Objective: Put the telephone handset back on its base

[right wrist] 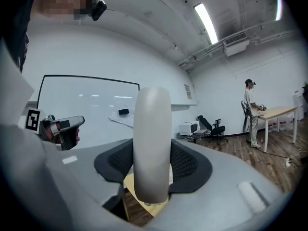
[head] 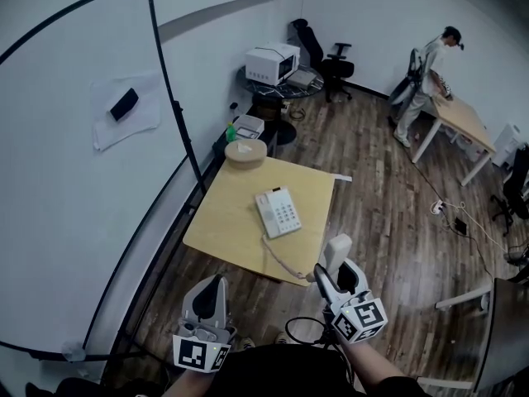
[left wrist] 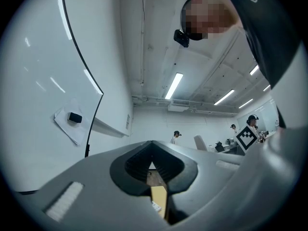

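The white telephone base [head: 278,212] with its keypad lies on the small wooden table [head: 227,230]. Its coiled cord [head: 285,263] runs off the near table edge to the pale handset [head: 337,251]. My right gripper [head: 339,270] is shut on the handset, holding it upright just off the table's near right corner. In the right gripper view the handset [right wrist: 153,138] stands clamped between the jaws of the right gripper [right wrist: 153,165]. My left gripper [head: 216,283] is shut and empty, below the table's near edge. In its own view the left gripper [left wrist: 153,170] shows only a thin slit.
A whiteboard [head: 74,180] on a stand fills the left, close to the table. A round tan box [head: 245,152] sits at the table's far edge. Behind it are a printer [head: 272,62] and an office chair [head: 335,60]. A person [head: 421,81] stands at a far desk.
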